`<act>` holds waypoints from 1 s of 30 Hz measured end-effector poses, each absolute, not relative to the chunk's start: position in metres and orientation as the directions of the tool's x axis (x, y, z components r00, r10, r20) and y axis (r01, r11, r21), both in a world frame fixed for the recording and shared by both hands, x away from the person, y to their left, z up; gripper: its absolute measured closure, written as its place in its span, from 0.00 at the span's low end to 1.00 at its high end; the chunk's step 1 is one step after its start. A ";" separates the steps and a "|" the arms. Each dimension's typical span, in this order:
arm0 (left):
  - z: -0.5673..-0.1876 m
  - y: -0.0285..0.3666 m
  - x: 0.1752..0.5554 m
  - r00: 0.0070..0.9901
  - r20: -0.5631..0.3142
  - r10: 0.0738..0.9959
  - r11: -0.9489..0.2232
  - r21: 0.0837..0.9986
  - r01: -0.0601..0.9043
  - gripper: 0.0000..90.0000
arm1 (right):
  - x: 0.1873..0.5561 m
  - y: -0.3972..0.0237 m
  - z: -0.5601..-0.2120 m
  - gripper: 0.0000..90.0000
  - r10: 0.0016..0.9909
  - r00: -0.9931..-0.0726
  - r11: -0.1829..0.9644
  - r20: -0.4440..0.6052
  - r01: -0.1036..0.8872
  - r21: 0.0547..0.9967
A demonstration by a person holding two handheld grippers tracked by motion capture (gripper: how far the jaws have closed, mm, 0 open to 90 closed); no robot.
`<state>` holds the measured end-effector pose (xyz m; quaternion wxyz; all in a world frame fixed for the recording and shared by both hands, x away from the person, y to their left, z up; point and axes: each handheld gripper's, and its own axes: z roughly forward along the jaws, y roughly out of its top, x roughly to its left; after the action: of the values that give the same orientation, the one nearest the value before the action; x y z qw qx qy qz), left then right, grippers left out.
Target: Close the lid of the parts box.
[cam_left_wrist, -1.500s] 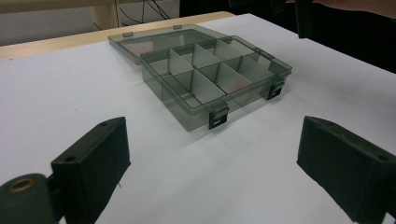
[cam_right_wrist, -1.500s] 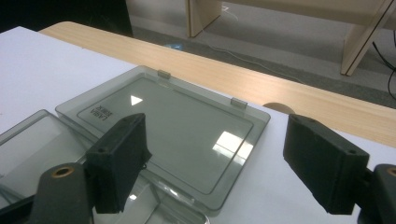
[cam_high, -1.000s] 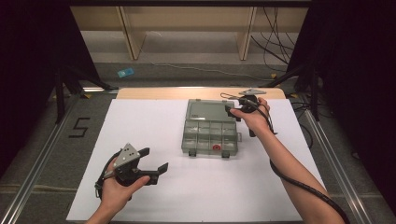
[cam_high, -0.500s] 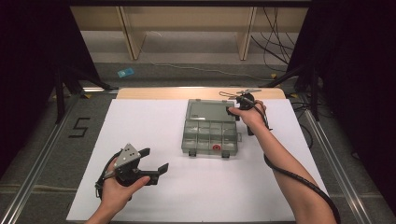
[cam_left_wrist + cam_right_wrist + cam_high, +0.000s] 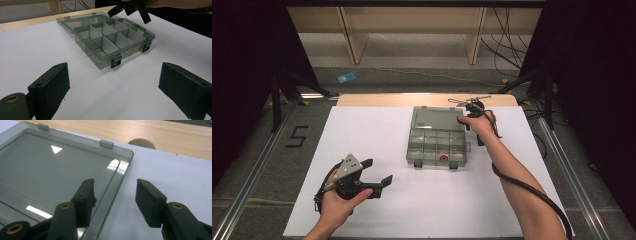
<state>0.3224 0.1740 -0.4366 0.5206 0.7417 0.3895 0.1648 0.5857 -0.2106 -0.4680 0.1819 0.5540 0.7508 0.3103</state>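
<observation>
Near the far middle of the bench [image 5: 377, 210] lies a see-through box [image 5: 435, 148] with little rooms inside. Its lid [image 5: 437, 119] is flipped flat on the far side, so the rooms are easy to reach. One small red thing [image 5: 443, 158] sits in a near room.

At the lid's right edge waits the right hand-held gripper [image 5: 115, 200]. Its jaws have just been closing and stand half wide, one over the lid and one over the white sheet [image 5: 180, 177], with the rim between them but not pinched yet. I think it means to lift the lid and shut the box.

Down at the near left, the left hand-held gripper [image 5: 373, 172] is open wide and holds nothing. It points at the box from well apart. Bare sheet lies all around the box, so both can move freely. Wood edge [image 5: 377, 100] shows just behind the lid.
</observation>
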 end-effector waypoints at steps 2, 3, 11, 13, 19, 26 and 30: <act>-0.437 0.174 0.322 0.642 -0.166 0.749 -0.152 0.899 0.410 0.10 | 0.586 -0.211 -0.469 0.58 0.943 -0.323 0.194 0.075 0.721 0.666; -0.437 0.174 0.322 0.639 -0.168 0.751 -0.150 0.899 0.413 0.10 | 0.586 -0.209 -0.470 0.59 0.948 -0.304 0.173 0.091 0.734 0.657; -0.436 0.177 0.323 0.638 -0.159 0.753 -0.154 0.901 0.406 0.10 | 0.589 -0.204 -0.469 0.73 0.957 -0.255 0.111 0.138 0.761 0.639; -0.436 0.176 0.323 0.642 -0.159 0.750 -0.156 0.901 0.405 0.10 | 0.589 -0.206 -0.469 0.75 0.953 -0.273 0.124 0.135 0.753 0.646; -0.436 0.176 0.323 0.639 -0.161 0.752 -0.154 0.900 0.408 0.10 | 0.592 -0.208 -0.469 0.83 0.946 -0.315 0.188 0.078 0.728 0.659; -0.437 0.176 0.324 0.637 -0.163 0.753 -0.152 0.899 0.410 0.11 | 0.592 -0.206 -0.469 0.89 0.957 -0.276 0.157 0.089 0.750 0.642; -0.437 0.176 0.324 0.639 -0.162 0.752 -0.154 0.900 0.409 0.11 | 0.591 -0.205 -0.469 0.92 0.966 -0.235 0.118 0.108 0.772 0.624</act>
<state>0.3236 0.1763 -0.4366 0.5195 0.7413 0.3916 0.1653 0.5909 -0.2054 -0.4689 0.1653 0.5961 0.7292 0.2928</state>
